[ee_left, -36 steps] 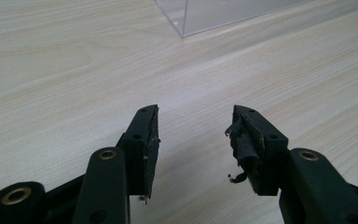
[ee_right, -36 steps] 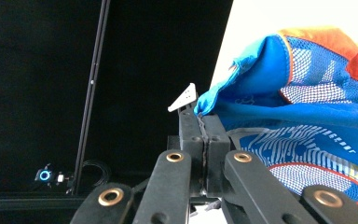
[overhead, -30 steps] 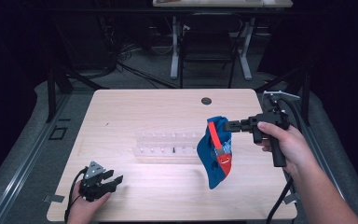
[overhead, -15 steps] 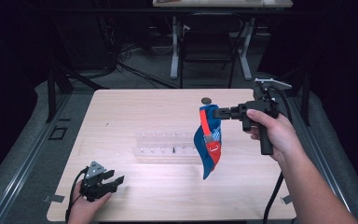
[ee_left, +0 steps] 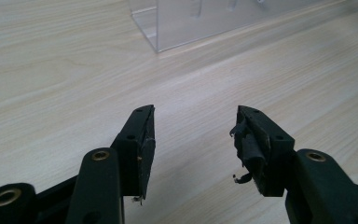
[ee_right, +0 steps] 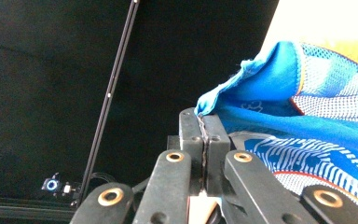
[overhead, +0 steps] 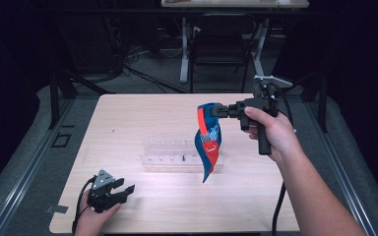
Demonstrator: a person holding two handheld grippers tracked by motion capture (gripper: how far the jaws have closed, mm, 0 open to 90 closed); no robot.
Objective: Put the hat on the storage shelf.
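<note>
High view: right tool [overhead: 216, 110] clamped on blue/red cloth [overhead: 207, 142], hanging above clear rack [overhead: 170, 153] mid-surface [overhead: 142, 113]. Left tool [overhead: 123, 191] jaws wide, resting at near-left edge, holding nothing.

no readable text, labels or numbers anywhere

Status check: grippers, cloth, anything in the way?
Right gripper shut on blue-and-red fabric piece, hanging above clear plastic rack. Left gripper open, low at wooden table near edge. Nothing between them.
</note>
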